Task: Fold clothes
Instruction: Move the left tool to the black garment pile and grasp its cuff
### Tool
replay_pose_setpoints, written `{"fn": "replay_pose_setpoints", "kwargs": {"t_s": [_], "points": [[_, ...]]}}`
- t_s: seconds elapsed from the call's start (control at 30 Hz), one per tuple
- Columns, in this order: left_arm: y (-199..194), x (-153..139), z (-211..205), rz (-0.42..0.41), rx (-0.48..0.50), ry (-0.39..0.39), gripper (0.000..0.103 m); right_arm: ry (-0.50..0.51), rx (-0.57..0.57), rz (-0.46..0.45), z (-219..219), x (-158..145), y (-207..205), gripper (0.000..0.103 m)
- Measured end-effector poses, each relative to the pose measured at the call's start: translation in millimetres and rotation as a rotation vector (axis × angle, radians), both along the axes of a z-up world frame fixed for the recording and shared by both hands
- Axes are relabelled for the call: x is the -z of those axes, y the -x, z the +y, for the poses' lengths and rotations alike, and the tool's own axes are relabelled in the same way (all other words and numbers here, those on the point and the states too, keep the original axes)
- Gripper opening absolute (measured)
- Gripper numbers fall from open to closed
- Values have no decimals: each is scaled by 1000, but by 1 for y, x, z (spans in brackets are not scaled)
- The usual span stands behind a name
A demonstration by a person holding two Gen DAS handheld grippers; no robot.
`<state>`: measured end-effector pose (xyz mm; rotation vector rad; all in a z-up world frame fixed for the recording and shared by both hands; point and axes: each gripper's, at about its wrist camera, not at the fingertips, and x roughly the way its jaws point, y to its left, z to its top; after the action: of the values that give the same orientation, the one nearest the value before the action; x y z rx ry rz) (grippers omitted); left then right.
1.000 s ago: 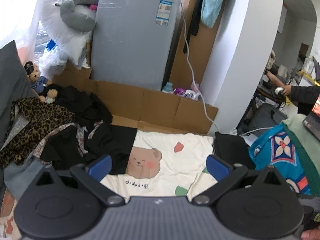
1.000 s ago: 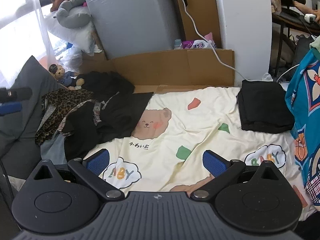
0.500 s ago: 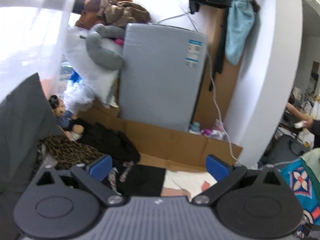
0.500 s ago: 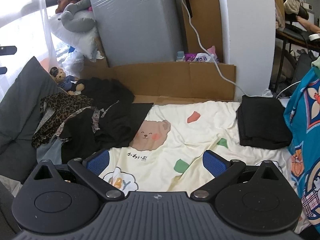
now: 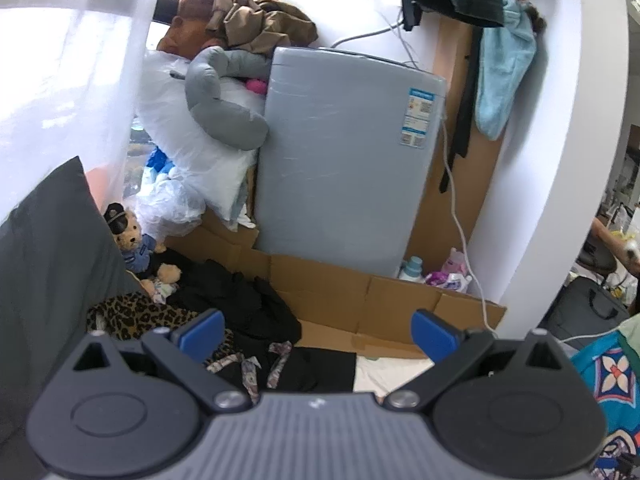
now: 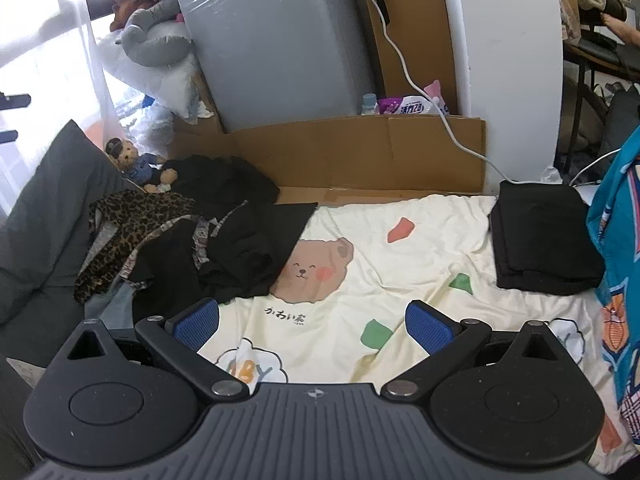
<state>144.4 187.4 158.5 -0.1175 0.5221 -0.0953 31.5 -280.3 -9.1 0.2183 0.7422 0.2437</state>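
Right gripper (image 6: 312,326): jaws spread wide, nothing held, poised over the near part of the sheet (image 6: 420,272). Left gripper (image 5: 316,334): jaws likewise wide apart and empty, tilted up toward the washer (image 5: 344,160), with only a strip of the pile visible below.

Beyond the right gripper, left of the bear print (image 6: 312,268): loose pile (image 6: 224,248) of dark garments, crumpled and overlapping, spilling onto the sheet edge. Leopard piece (image 6: 132,224) lying further left of the print, tangled with a patterned strip. Right of the print, well apart from the pile: folded black garment (image 6: 540,240), squared and flat at the sheet's far right.

Judged stage: one item folded, others not; empty grippers fit either a release just made or a fetch about to come. Not settled from these views.

For a clean fold: take one garment only, by two corners or a hem, clear of the patterned strip; spread flat on the open sheet around the print before creasing.

Edges and room: open sheet between pile and folded garment, wrinkled but free. Cushion (image 6: 44,216) close on the left; blue fabric (image 6: 616,240) hanging at the right edge; cardboard (image 6: 360,156) and a white cable (image 6: 440,112) bounding the far side. Teddy (image 6: 136,164) at the pile's far corner.
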Motion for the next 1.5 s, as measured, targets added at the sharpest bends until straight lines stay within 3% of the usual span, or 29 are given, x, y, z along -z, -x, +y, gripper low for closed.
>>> {"fn": "replay_pose_setpoints", "kwargs": {"t_s": [0.27,0.43,0.57,0.83,1.17,1.37,1.5], "points": [[-44,51,19,55,15,30,100,-24,11,0,-10,21,-20,102],[-68,105,5,110,88,27,98,-30,35,20,-19,43,-28,102],[-84,149,-2,153,133,68,95,-16,42,32,-20,58,-32,102],[-109,227,6,209,148,121,89,-4,52,51,-16,91,-46,101],[-124,287,20,234,140,86,87,-12,32,64,5,149,-67,97],[-133,316,26,250,126,51,80,-43,35,82,29,187,-87,92],[-141,331,31,245,108,70,77,-42,25,91,48,203,-102,90]]}}
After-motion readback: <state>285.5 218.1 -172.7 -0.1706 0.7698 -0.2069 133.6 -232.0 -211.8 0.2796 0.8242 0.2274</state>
